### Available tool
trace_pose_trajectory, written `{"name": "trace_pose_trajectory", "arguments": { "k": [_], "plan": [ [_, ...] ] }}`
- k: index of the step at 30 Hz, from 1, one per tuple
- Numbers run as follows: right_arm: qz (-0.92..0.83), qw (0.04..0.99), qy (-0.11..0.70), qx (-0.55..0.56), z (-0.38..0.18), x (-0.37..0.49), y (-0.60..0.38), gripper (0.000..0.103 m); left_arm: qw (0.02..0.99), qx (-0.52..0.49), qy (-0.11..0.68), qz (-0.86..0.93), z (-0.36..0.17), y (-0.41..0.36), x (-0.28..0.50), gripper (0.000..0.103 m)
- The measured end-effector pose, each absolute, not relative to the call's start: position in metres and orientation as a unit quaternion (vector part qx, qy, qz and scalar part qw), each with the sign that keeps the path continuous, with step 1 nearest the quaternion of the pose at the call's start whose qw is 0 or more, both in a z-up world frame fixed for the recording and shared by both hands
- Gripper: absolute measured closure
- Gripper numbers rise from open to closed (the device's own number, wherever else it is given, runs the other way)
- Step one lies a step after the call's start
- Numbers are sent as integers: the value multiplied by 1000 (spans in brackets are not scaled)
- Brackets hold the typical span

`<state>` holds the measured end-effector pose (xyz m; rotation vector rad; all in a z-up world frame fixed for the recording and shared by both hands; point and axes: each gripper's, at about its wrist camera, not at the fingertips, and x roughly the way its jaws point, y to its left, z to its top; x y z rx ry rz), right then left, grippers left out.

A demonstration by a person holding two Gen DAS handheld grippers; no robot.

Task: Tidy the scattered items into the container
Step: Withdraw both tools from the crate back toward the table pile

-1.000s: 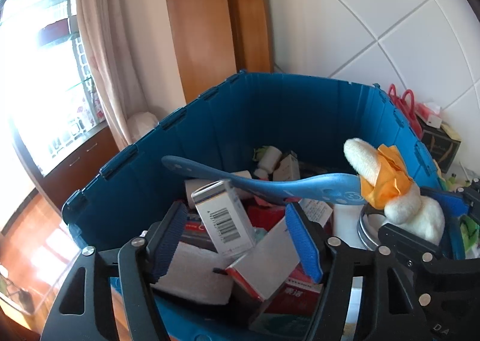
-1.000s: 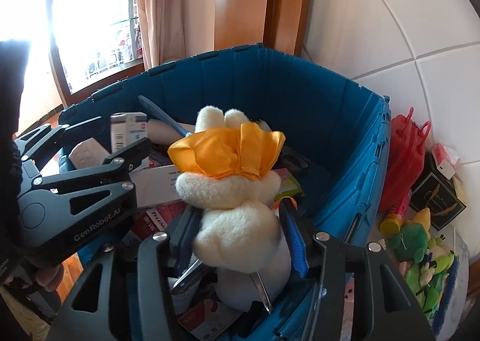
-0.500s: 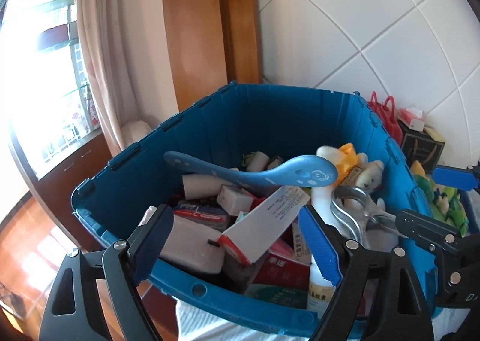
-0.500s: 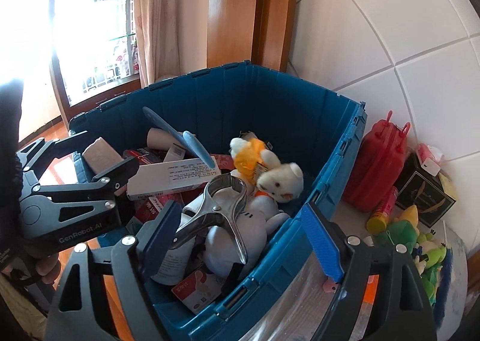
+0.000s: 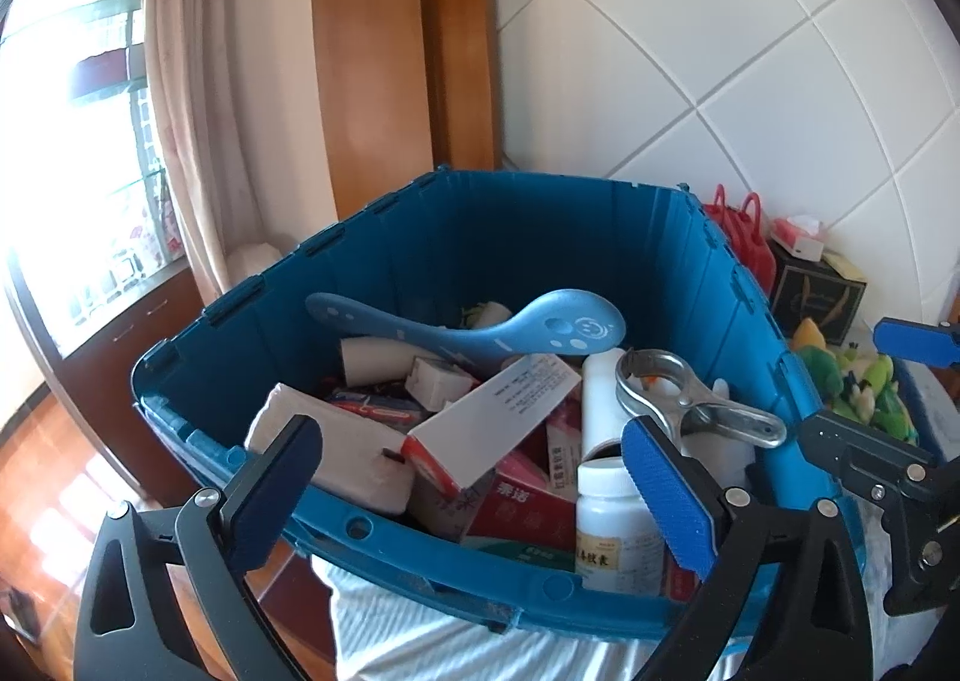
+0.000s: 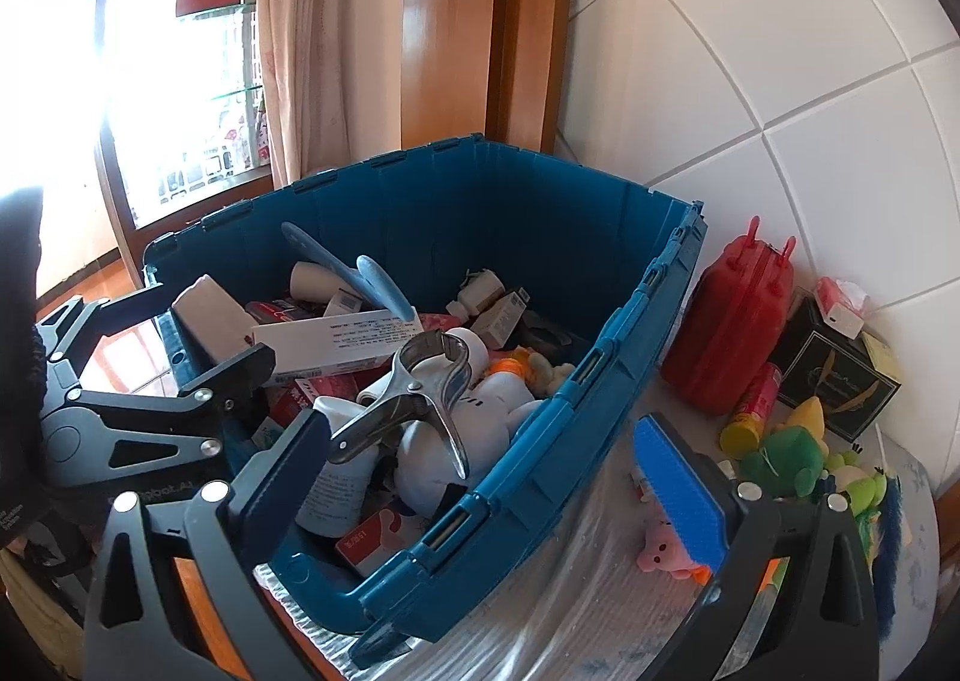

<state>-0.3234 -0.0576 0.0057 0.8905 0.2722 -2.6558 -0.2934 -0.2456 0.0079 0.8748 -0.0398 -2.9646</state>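
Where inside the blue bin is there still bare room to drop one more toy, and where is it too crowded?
The freest spot in the bin is the back right corner, past the small boxes and along the right wall. The front and left are piled high: metal clip, white plush, long carton, blue spoon. Outside, bare cloth lies between the bin and the pink toy.

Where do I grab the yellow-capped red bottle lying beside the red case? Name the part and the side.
Take the bottle across its narrow red body, just behind the yellow cap, coming down from above and closing across its width. It lies slanted, with the red case on one side and the black box on the other, so only its top looks free.
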Motion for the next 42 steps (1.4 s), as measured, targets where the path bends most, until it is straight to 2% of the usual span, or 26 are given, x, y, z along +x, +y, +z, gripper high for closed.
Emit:
{"name": "trace_pose_trajectory", "arguments": {
  "k": [12,22,42],
  "plan": [
    [-937,146,73,308,7,-302,-28,0,7,282,-20,-959,14,-214,-273,2],
    [-944,107,50,307,10,-277,12,0,-45,274,-35,-960,20,-168,-261,2],
    [-946,-14,-12,324,-3,-225,182,0,-166,284,-79,-941,12,19,-248,2]
  ]
}}
